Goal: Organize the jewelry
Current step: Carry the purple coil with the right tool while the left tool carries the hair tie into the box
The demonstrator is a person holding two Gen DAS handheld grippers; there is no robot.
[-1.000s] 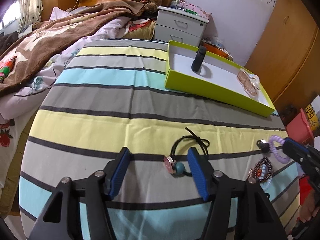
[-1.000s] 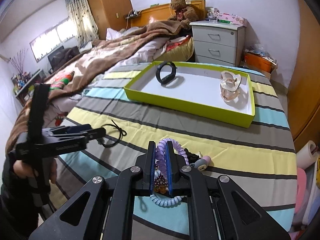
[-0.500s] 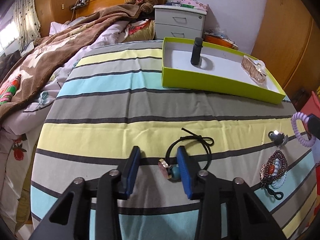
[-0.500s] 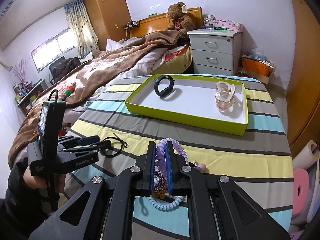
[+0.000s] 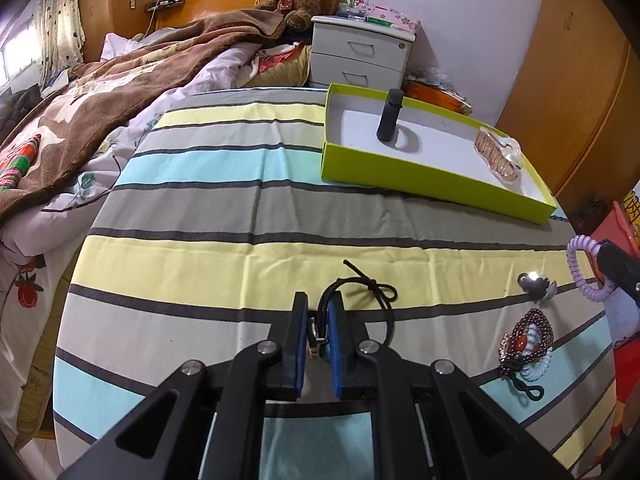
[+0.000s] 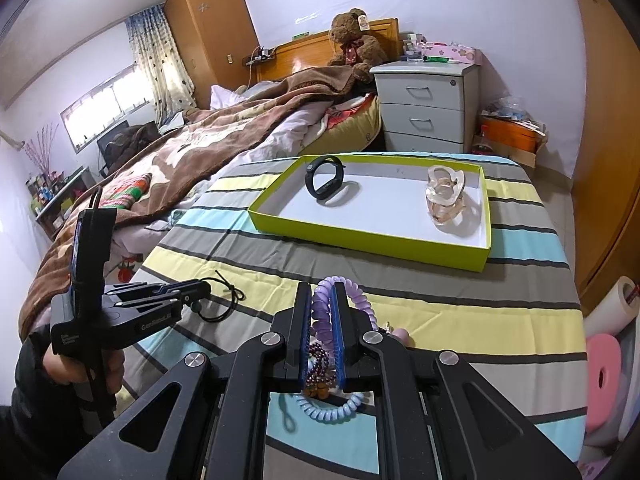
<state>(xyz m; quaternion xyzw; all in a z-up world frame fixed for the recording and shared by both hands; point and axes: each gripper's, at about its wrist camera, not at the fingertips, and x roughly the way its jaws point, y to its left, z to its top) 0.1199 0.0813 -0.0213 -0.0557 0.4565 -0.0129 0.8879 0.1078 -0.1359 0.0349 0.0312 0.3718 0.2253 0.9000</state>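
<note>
1. A cotton cloth striped in grey, yellow and pale blue (image 5: 240, 208) covers the table; a rumpled brown fleece blanket (image 5: 100, 80) lies at ten o'clock, and a grey two-drawer nightstand (image 5: 360, 56) at twelve.
2. The shallow lime-green cardboard box lid (image 6: 360, 240) holds a matte black wristband (image 6: 324, 178) standing on edge and a clear pinkish glossy bracelet (image 6: 444, 192).
3. The left gripper (image 5: 318, 334) pinches a thin black cord necklace (image 5: 384, 300) in narrow jaws.
4. The right gripper (image 6: 322, 334) clamps a lilac spiral plastic hair tie (image 6: 320, 312); dark beads (image 6: 316, 376) lie beneath.

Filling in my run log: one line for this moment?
left gripper: shut on black cord bracelet | right gripper: shut on purple coil bracelet | green tray: black band, clear bangles
</note>
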